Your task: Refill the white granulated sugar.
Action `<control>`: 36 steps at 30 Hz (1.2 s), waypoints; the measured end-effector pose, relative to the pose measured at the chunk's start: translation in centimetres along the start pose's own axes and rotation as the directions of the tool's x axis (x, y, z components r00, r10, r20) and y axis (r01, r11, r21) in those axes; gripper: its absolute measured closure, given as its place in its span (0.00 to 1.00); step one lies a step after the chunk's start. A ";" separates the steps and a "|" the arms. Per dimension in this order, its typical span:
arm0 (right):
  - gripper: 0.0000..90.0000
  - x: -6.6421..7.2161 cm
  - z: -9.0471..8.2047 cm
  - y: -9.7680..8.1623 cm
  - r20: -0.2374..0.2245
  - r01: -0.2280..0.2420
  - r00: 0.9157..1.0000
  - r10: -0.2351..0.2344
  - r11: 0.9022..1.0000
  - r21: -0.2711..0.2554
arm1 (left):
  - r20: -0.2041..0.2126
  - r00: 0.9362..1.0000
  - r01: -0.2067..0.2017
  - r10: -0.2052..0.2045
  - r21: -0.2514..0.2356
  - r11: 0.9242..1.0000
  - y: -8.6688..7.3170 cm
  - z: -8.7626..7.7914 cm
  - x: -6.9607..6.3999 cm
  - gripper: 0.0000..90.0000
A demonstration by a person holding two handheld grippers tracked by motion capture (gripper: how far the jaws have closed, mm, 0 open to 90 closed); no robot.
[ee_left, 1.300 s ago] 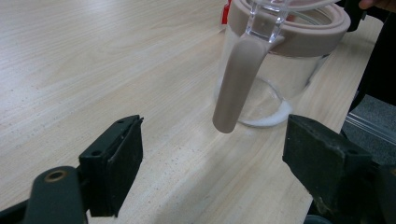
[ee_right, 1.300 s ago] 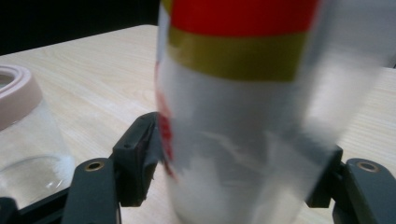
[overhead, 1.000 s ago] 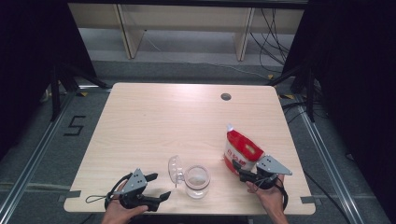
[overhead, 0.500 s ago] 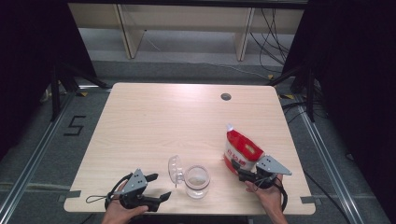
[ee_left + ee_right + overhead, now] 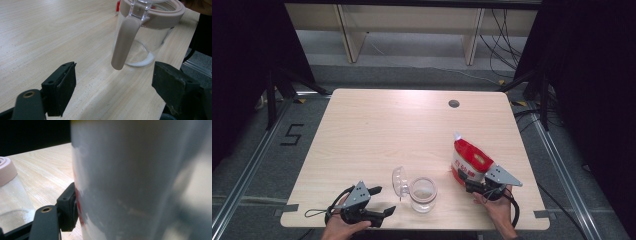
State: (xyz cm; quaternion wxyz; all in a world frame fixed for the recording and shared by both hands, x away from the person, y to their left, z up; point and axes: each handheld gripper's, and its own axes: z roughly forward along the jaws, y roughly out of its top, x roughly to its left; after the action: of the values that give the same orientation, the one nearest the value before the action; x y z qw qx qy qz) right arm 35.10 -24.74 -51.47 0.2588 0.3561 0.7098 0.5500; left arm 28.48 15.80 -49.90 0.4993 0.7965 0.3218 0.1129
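Observation:
A red and white bag [image 5: 469, 160] stands slightly tilted on the table's front right. My right gripper [image 5: 475, 188] holds it low on its near side, jaws wide around it. In the right gripper view the bag [image 5: 140, 182] is blurred and very close, and the left finger [image 5: 67, 210] presses against its edge; the other finger is hidden. A clear glass jar [image 5: 423, 194] with a pinkish rim stands near the front edge, its clear lid [image 5: 398, 181] flipped open to the left. My left gripper [image 5: 383, 200] lies open left of the jar. In its own view the jar [image 5: 147, 37] and its hanging pinkish latch [image 5: 125, 42] stand just beyond the left gripper [image 5: 116, 86].
The light wooden table [image 5: 387, 130] has a round cable hole [image 5: 454, 103] at the back right. A thin white residue lies in the jar's bottom. The table's front edge runs close under both hands. Dark floor and shelving lie beyond.

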 end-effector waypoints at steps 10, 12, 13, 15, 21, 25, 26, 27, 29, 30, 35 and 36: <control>0.35 -0.2 0.3 -0.1 -0.015 0.017 1.000 -0.017 1.000 -0.013 | 0.000 1.000 -0.001 0.001 0.001 1.000 0.0 0.0 0.0 0.21; 0.35 -0.2 0.3 0.0 -0.028 0.001 1.000 -0.002 1.000 -0.014 | -0.001 1.000 0.000 0.000 0.000 1.000 0.0 0.0 0.0 0.21; 0.35 -0.2 0.3 0.0 -0.028 0.001 1.000 -0.002 1.000 -0.014 | -0.001 1.000 0.000 0.000 0.000 1.000 0.0 0.0 0.0 0.21; 0.35 -0.1 0.4 0.0 -0.030 -0.008 1.000 0.007 1.000 -0.030 | -0.001 1.000 -0.001 0.001 0.000 1.000 0.0 0.0 0.0 0.21; 0.35 -0.4 0.5 0.0 -0.017 0.010 1.000 -0.011 1.000 -0.030 | 0.002 1.000 -0.004 0.004 0.004 1.000 0.0 0.0 0.0 0.21; 0.38 -0.1 0.7 -0.1 -0.010 -0.007 1.000 0.007 0.998 -0.058 | 0.005 1.000 -0.001 0.001 0.003 1.000 0.0 0.1 -0.1 0.21; 0.38 -0.1 0.7 -0.1 -0.010 -0.007 1.000 0.007 0.998 -0.058 | 0.008 1.000 0.000 0.000 0.002 1.000 0.0 0.1 -0.1 0.21; 0.39 -0.1 0.8 0.0 -0.029 0.000 1.000 -0.002 0.998 -0.060 | 0.008 1.000 -0.001 0.001 0.003 1.000 0.0 0.1 -0.1 0.21; 0.41 -0.1 0.7 0.0 -0.036 0.021 0.999 -0.023 0.999 -0.046 | 0.009 1.000 -0.011 0.011 0.003 1.000 0.0 0.1 0.0 0.21; 0.47 -0.1 0.7 0.1 -0.033 0.066 0.997 -0.068 0.997 -0.050 | 0.009 1.000 -0.006 0.006 0.002 1.000 0.0 0.1 -0.1 0.21; 0.50 0.9 0.6 0.4 -0.001 0.081 0.997 -0.081 0.996 -0.044 | 0.011 0.999 -0.033 0.033 0.005 0.999 0.0 0.1 0.0 0.21; 0.50 1.0 0.6 0.5 0.015 0.083 0.996 -0.083 0.996 -0.041 | 0.011 0.999 -0.033 0.033 0.006 0.999 0.0 0.0 0.1 0.21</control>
State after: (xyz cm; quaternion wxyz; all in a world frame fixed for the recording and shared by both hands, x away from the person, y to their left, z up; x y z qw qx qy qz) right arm 35.01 -23.53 -51.14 0.2933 0.3243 0.7108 0.5509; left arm 28.56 15.80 -49.89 0.4966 0.8038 0.3063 0.1160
